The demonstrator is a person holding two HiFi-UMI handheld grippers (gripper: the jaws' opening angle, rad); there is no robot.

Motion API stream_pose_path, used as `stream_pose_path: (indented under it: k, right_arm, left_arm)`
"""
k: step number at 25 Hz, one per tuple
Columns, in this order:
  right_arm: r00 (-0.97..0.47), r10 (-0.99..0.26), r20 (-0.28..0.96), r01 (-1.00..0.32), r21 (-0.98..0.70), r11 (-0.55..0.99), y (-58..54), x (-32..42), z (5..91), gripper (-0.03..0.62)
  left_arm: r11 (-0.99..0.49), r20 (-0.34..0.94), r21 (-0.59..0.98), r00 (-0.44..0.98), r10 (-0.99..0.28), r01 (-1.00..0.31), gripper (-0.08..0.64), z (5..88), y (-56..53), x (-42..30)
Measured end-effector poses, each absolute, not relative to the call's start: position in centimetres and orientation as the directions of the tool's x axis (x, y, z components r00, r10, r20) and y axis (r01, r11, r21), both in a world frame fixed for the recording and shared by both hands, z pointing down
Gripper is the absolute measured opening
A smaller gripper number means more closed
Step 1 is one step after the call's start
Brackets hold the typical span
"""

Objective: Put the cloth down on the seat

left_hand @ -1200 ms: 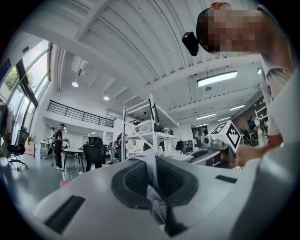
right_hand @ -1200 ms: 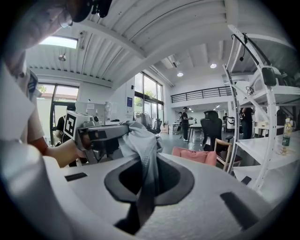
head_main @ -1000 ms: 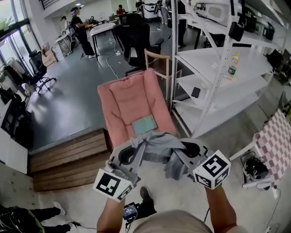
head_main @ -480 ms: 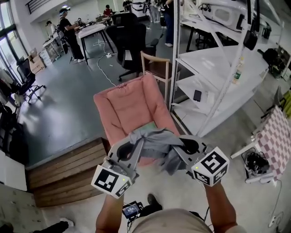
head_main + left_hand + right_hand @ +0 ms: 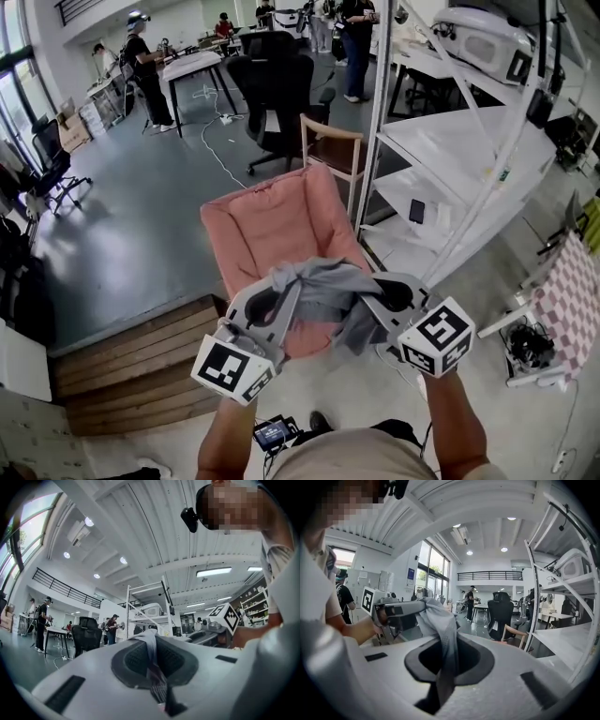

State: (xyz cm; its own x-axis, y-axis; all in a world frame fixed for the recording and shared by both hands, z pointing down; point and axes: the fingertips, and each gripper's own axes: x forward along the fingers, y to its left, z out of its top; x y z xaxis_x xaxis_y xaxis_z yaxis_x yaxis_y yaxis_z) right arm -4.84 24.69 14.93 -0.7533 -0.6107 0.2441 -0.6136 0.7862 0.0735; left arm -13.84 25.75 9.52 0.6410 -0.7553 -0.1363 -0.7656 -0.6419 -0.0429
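Observation:
A grey cloth [image 5: 323, 298] hangs bunched between my two grippers, in the air over the front edge of a pink cushioned seat [image 5: 272, 225]. My left gripper [image 5: 281, 281] is shut on one end of the cloth [image 5: 152, 653]. At the other end my right gripper [image 5: 367, 286] is shut on the cloth [image 5: 443, 634] too, and a fold droops beside it. In each gripper view the fabric runs out between the closed jaws toward the other gripper. The cloth hides the middle of the seat's front.
A white metal shelving rack [image 5: 450, 159] stands right of the seat, a wooden chair [image 5: 330, 155] and black office chair [image 5: 277, 89] behind it. A low wooden step [image 5: 131, 347] lies at the left. A checked cloth [image 5: 572, 291] hangs at the far right. People stand at far desks.
The view has shifted: the seat and rack now sit slightly farther right and lower. Both grippers hold the cloth as before, raised a little, and it now covers the green item on the seat.

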Motion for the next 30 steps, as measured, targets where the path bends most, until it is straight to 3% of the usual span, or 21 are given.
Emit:
stream_pose_path:
  k: [17, 30]
  right_arm:
    - [-0.811, -0.518, 0.273, -0.521, 0.065, 0.851, 13.6, -7.9, 19.5, 0.037]
    - [-0.787, -0.550, 0.281, -0.570, 0.012, 0.822, -1.6, -3.0, 24.4, 0.021]
  left_arm:
    - [-0.566, -0.071, -0.074, 0.570, -0.818, -0.821, 0.014, 12.1, 15.1, -17.7]
    - [-0.573, 0.031, -0.039, 0.573, -0.819, -0.818, 0.014, 18.6, -0.1, -13.3]
